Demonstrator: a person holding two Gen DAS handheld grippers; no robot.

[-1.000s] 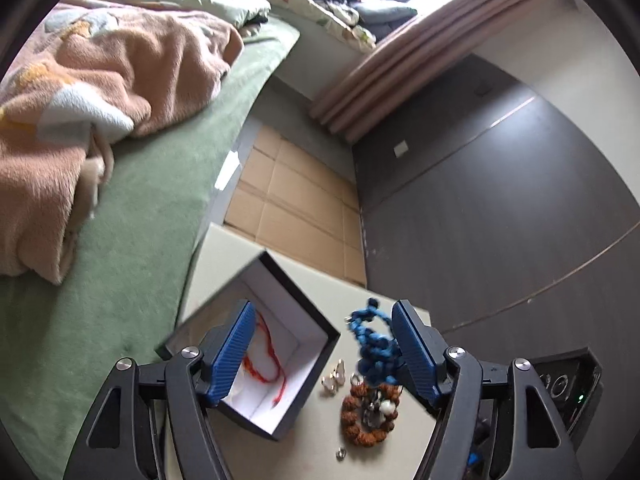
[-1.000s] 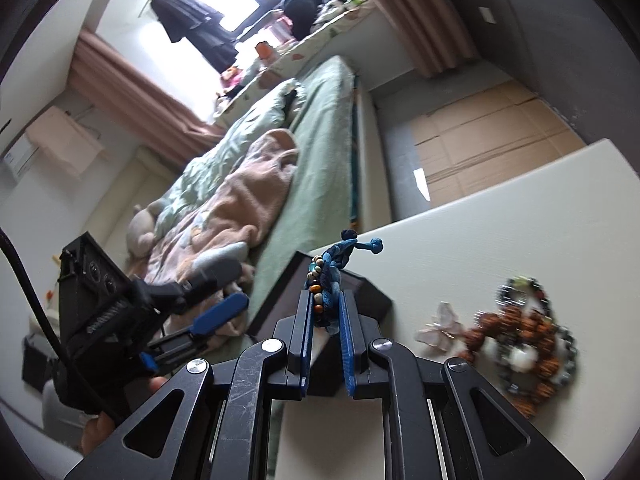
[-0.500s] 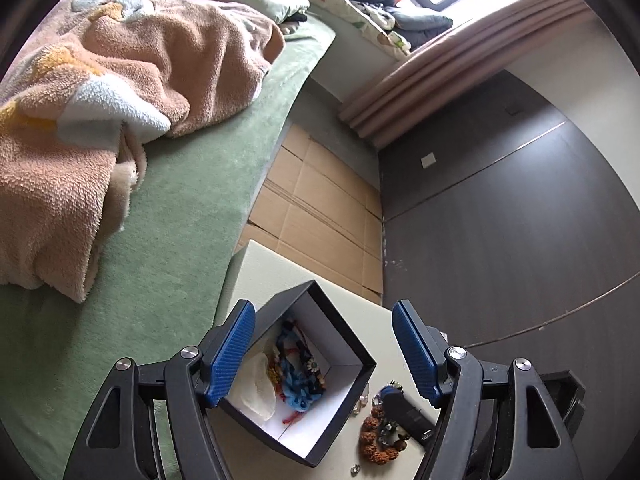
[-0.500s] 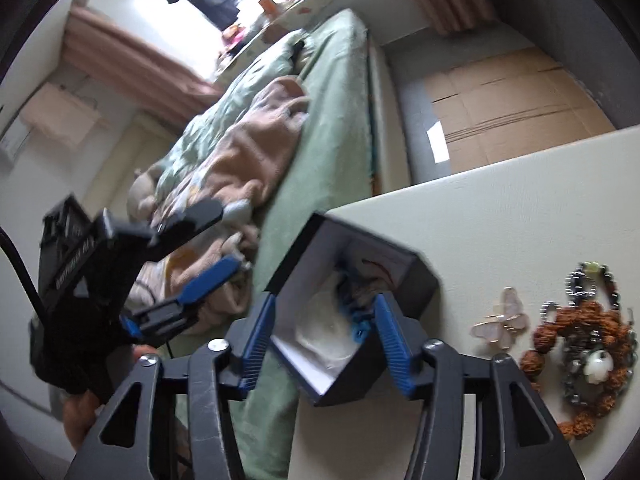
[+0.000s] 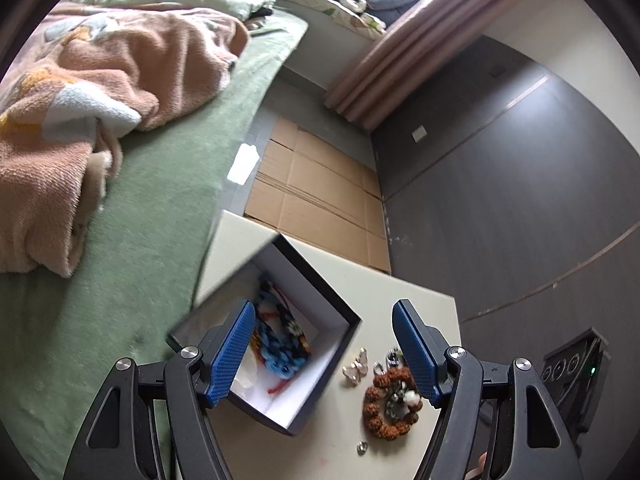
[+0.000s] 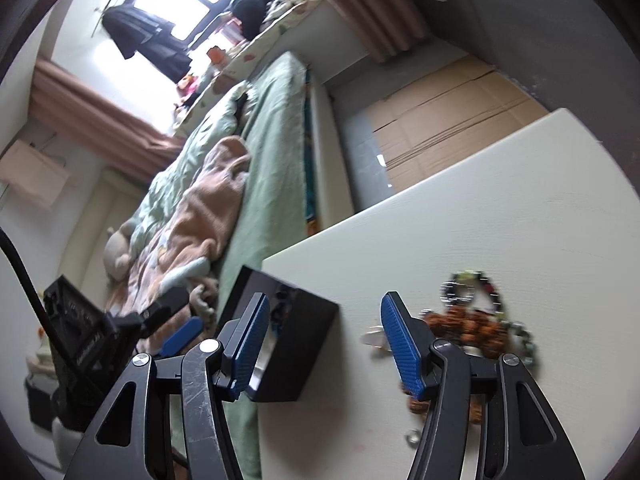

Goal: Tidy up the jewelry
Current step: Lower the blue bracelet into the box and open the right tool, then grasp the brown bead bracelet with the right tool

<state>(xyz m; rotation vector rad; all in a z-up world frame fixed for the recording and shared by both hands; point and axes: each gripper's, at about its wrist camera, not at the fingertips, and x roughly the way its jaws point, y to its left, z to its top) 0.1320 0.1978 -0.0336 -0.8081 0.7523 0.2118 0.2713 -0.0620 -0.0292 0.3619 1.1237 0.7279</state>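
We have the blue bracelet [image 5: 280, 340] in the box [image 5: 340, 344]; the brown bracelet [image 5: 390, 402], charm [image 5: 357, 367] and small ring [image 5: 362, 447] lie on the surface [image 5: 400, 304]. Both our grippers' jaws gape wide, empty.

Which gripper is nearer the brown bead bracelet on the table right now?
Right, I'd judge. The right gripper is open low beside the brown bead bracelet, one finger overlapping it. The left gripper, also open, hangs higher, between the black box and the bracelet.
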